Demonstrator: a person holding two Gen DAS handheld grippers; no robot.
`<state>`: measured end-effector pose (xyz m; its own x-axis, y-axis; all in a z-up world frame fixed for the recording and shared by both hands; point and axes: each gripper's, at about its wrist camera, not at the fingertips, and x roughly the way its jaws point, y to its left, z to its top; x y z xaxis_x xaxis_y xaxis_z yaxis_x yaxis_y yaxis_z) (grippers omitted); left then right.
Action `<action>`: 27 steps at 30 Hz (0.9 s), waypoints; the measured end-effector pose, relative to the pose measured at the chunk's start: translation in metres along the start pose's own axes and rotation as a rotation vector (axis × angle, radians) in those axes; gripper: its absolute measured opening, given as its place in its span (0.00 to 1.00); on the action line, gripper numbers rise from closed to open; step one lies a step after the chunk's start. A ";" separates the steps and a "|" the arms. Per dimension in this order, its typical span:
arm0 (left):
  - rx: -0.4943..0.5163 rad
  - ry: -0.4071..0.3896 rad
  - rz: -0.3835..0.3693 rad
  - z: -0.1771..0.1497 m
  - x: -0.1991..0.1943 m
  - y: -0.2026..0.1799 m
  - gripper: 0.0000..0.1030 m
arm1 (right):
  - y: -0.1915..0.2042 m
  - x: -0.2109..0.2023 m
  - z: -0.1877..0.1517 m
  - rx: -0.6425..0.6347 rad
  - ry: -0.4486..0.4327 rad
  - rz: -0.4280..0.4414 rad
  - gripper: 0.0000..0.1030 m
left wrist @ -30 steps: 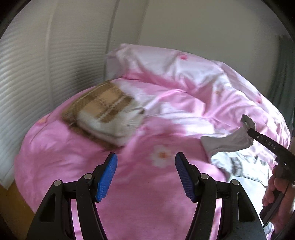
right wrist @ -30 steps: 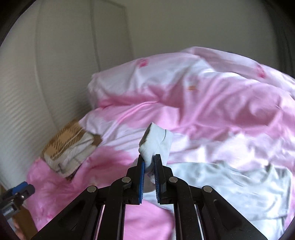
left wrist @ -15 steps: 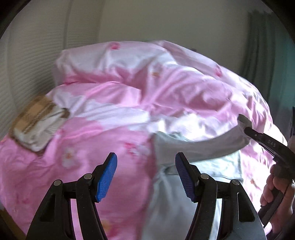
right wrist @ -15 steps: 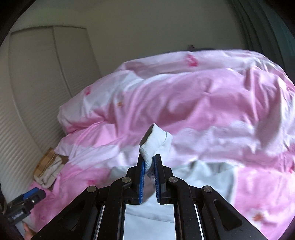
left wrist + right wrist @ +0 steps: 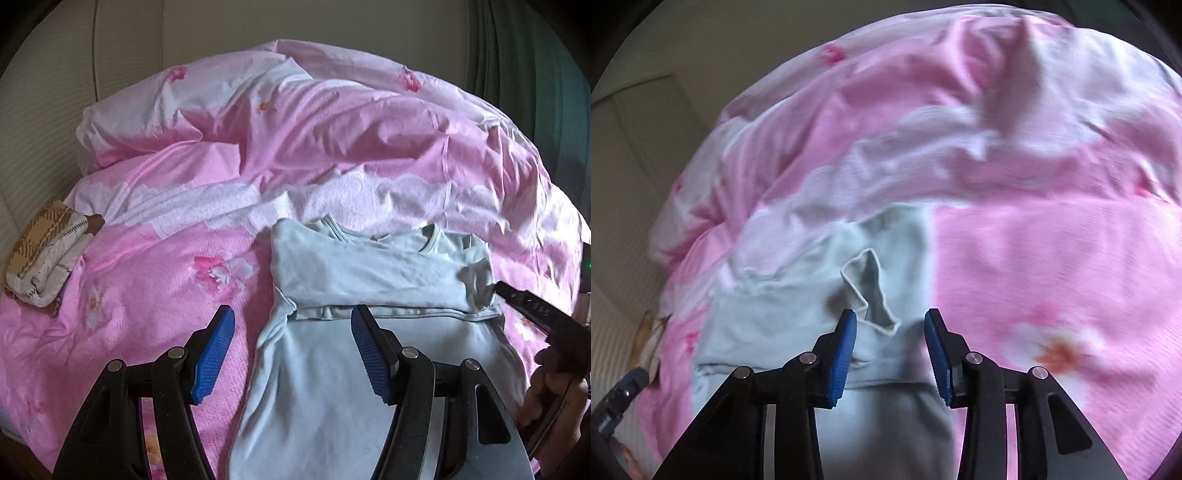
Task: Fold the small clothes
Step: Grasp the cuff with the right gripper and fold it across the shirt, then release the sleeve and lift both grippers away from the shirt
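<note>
At far left, a folded plaid garment (image 5: 44,254) lies finished on the pink duvet (image 5: 155,295). The left gripper (image 5: 291,350) hovers open and empty. Centre-right, the pale blue shirt (image 5: 369,273) has one sleeve folded across; the right gripper (image 5: 890,350) is opening, releasing the cuff (image 5: 871,291), with remaining folds pending.

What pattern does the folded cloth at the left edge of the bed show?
The folded cloth has a brown and cream plaid, clearest in the left wrist view.

Right gripper (image 5: 890,343) opening over pale blue shirt (image 5: 798,317)
Sleeve cuff (image 5: 871,291) stands loose between the jaws at frame centre, on the pink duvet (image 5: 1052,258).
</note>
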<state>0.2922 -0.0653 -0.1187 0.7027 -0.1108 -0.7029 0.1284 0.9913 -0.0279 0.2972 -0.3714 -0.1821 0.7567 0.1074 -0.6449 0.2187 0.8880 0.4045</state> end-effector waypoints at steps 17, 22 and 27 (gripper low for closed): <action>0.017 0.027 -0.029 -0.001 0.022 -0.018 0.63 | 0.009 0.020 0.028 -0.135 0.083 0.041 0.26; 0.018 0.041 -0.019 -0.003 0.030 -0.013 0.63 | 0.000 0.025 0.024 -0.135 0.092 -0.017 0.05; 0.012 0.071 -0.013 -0.013 0.036 -0.002 0.63 | -0.003 0.025 0.015 -0.165 0.103 -0.083 0.06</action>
<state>0.3078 -0.0707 -0.1535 0.6496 -0.1177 -0.7511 0.1459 0.9889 -0.0288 0.3247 -0.3784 -0.1901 0.6716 0.0679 -0.7378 0.1676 0.9560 0.2406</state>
